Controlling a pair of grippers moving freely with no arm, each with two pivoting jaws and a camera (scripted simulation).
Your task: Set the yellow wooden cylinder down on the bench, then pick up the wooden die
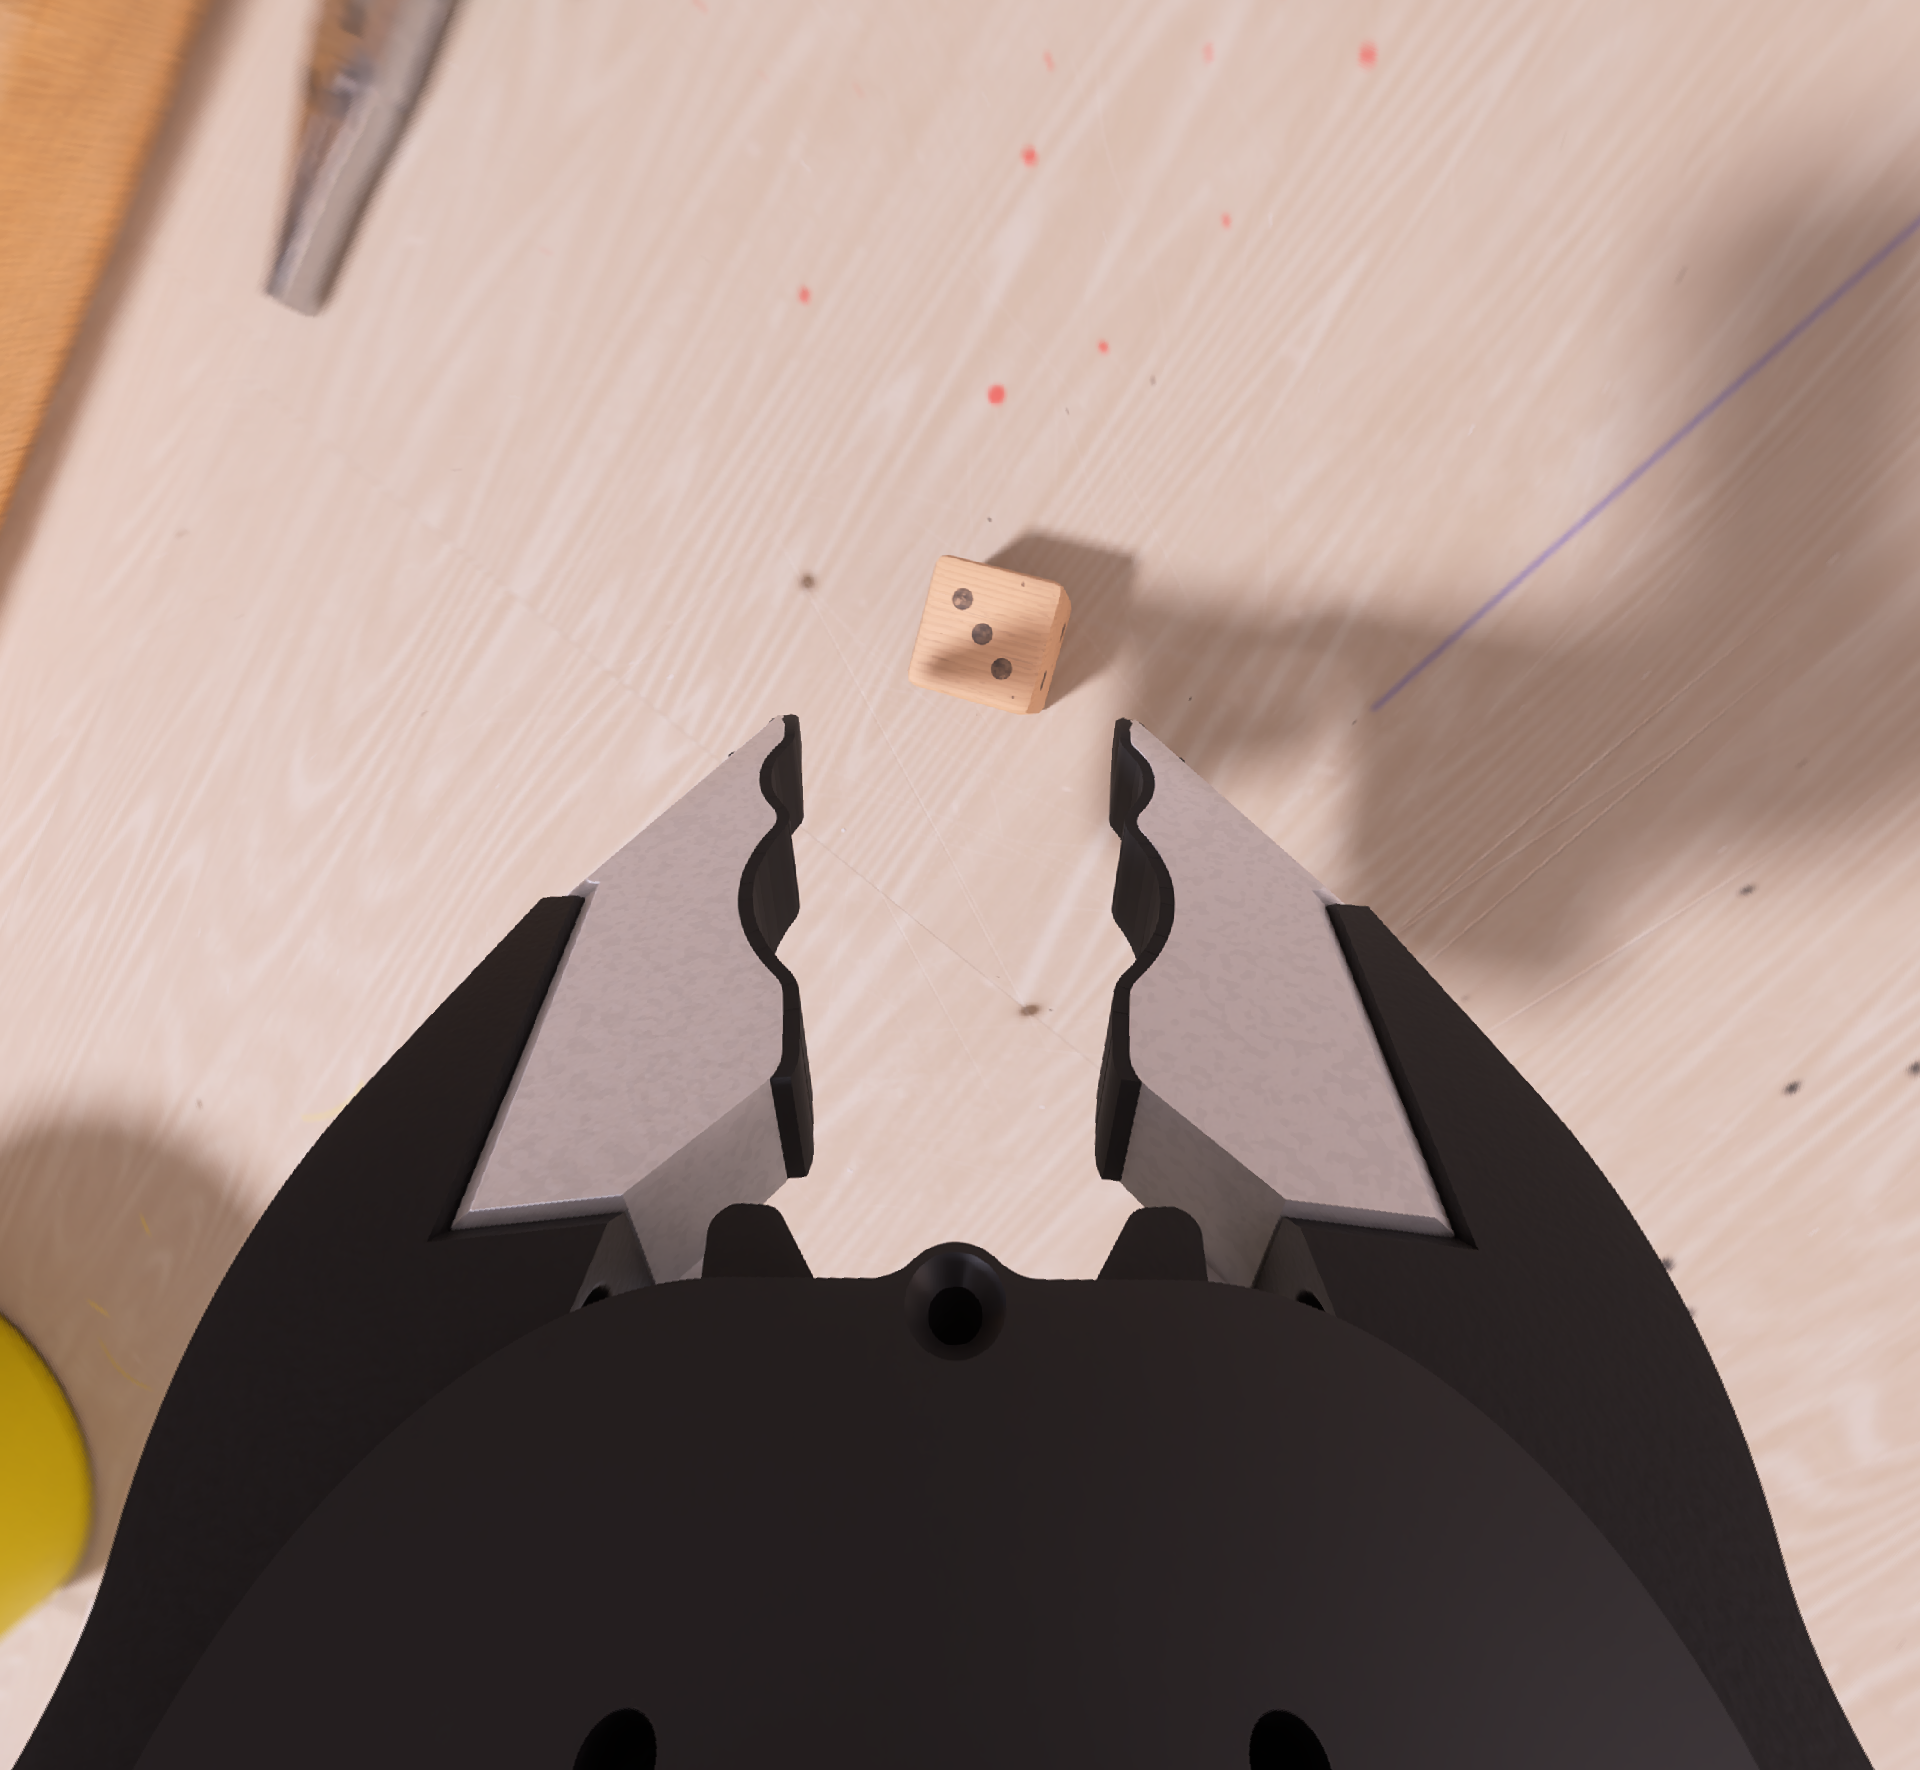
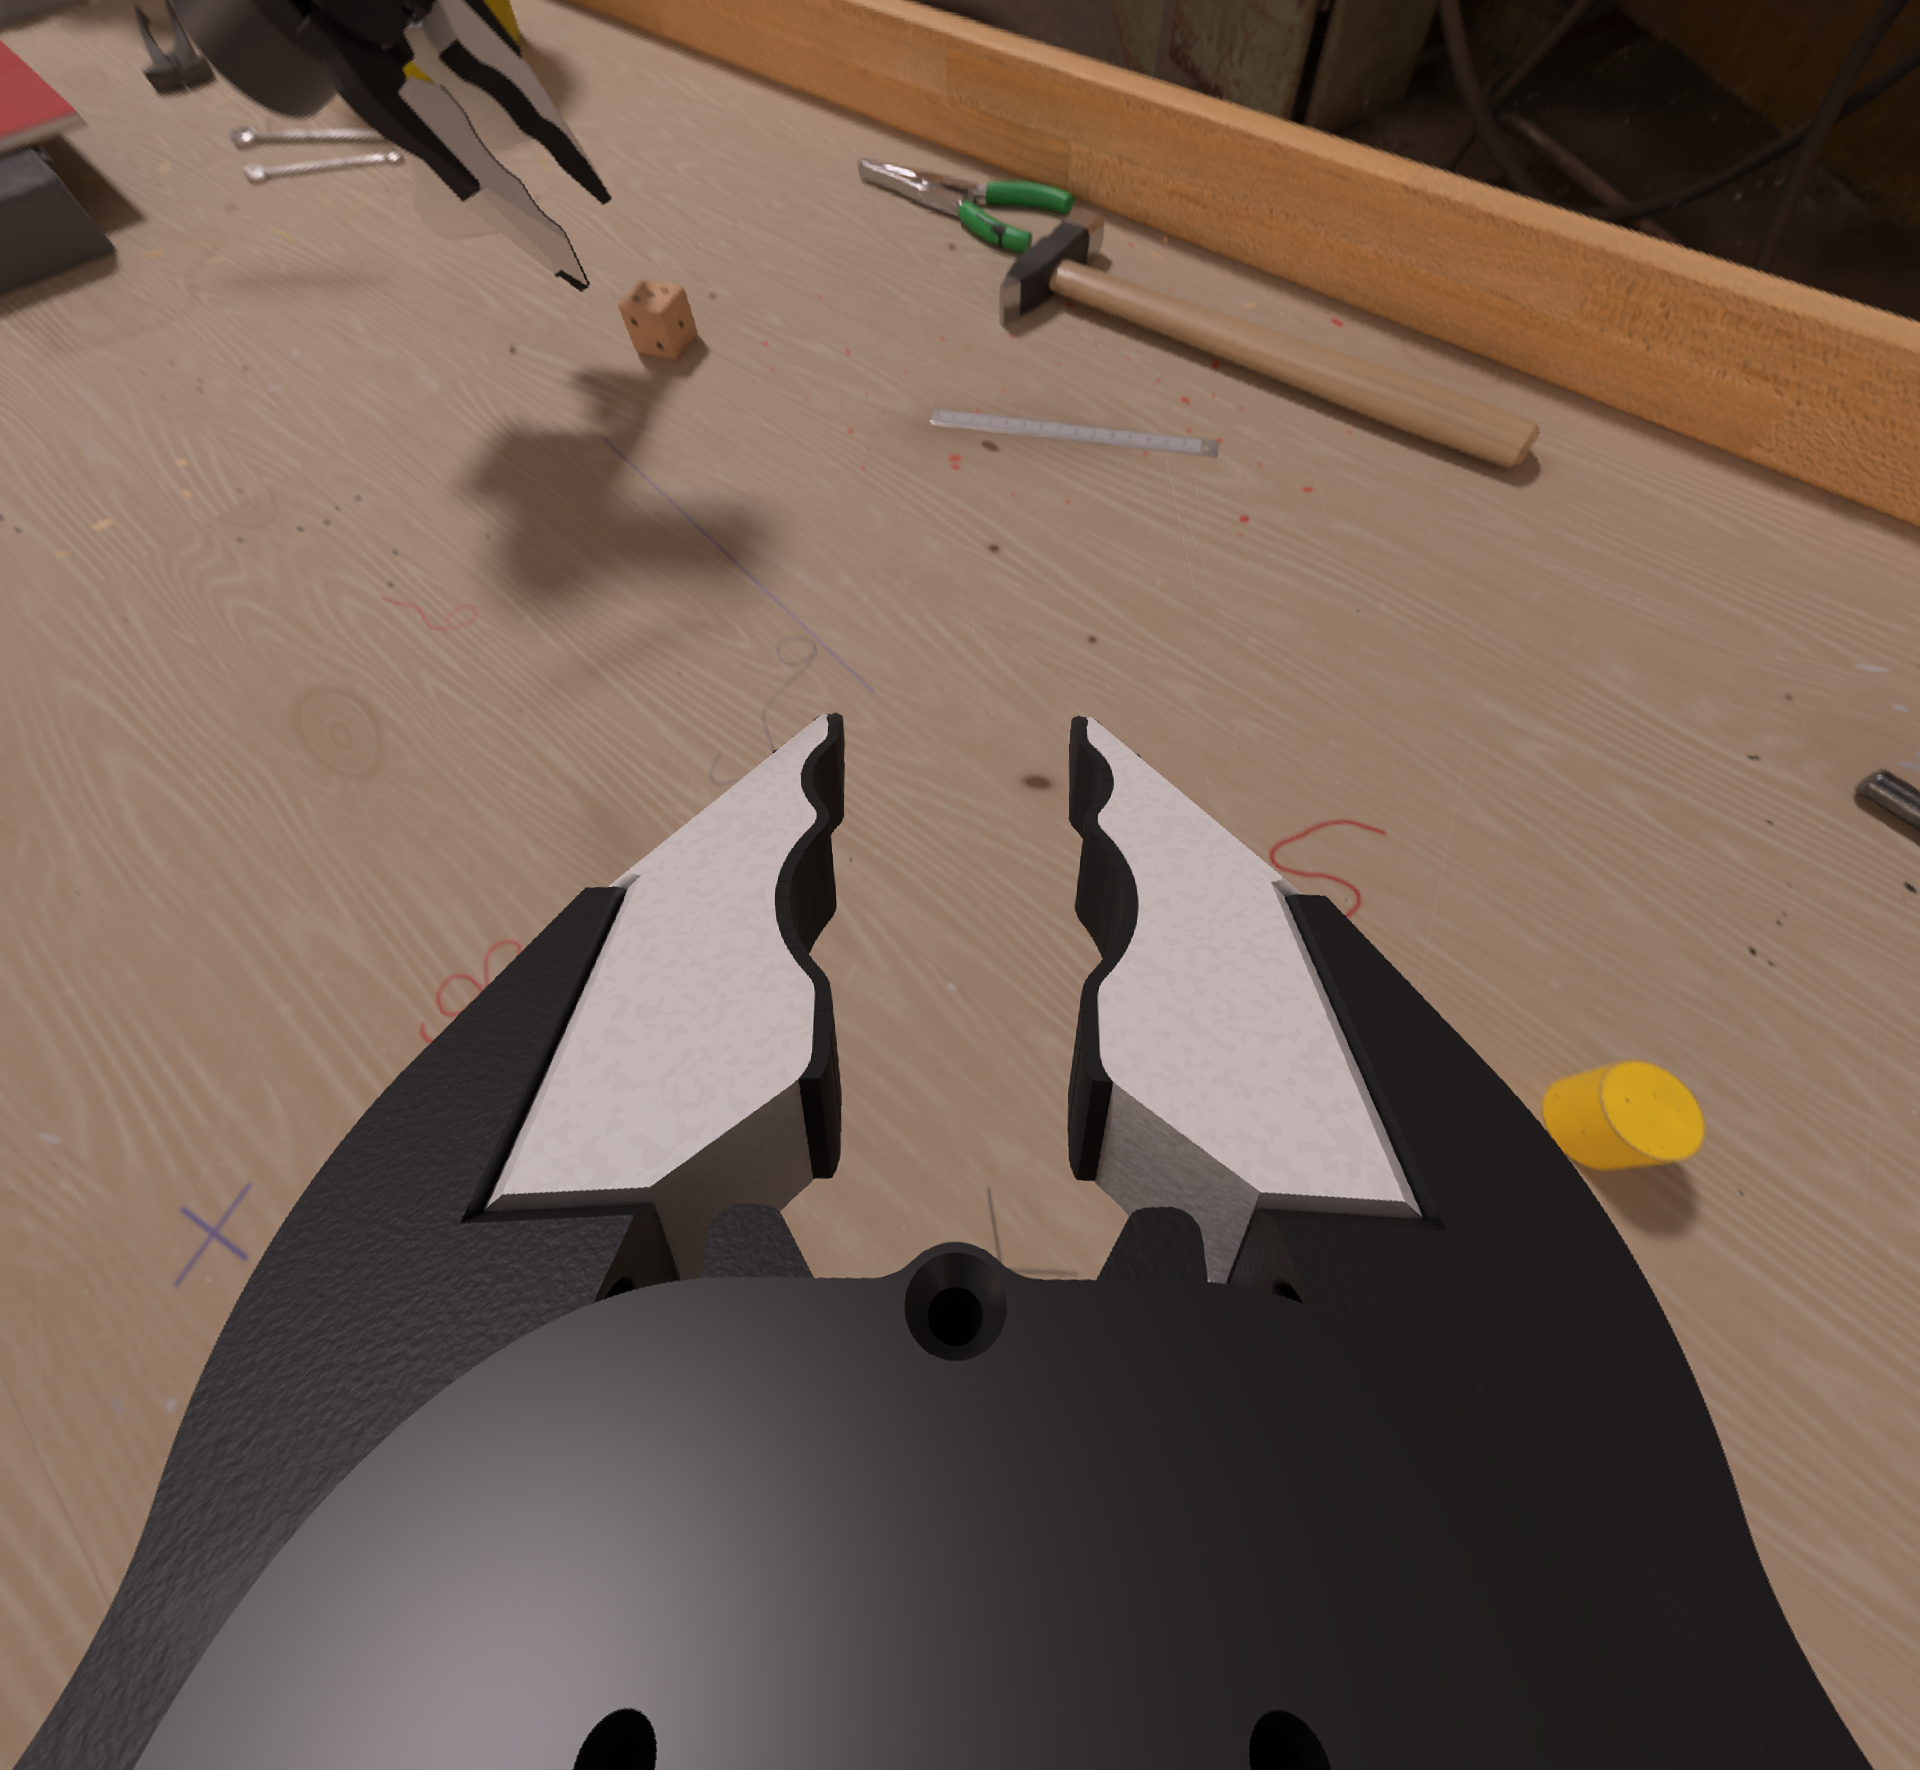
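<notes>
Left gripper (image 1: 956, 723) spread wide, nothing between fingers, poised above bench (image 1: 1351, 993) and pointing down at wooden die (image 1: 987, 634). Die just ahead of fingertips, apart from them, resting on bench, three-pip face up. Same gripper seen from right wrist view at upper left (image 2: 582, 234), tips just beside die (image 2: 658, 320), not touching.

Right gripper (image 2: 956, 718) also released — empty, hovering over bare wood. Yellow wooden cylinder (image 2: 1621, 1112) lying on its side on bench, off to right of right gripper, well apart from die; only a yellow edge at lower left in left wrist view (image 1: 36, 1471).

Elsewhere on bench: green-handled pliers (image 2: 971, 203), hammer (image 2: 1247, 338), steel ruler (image 2: 1070, 432) — all near raised wooden rail (image 2: 1351, 193) at far edge. Two wrenches (image 2: 312, 151) at far left.
</notes>
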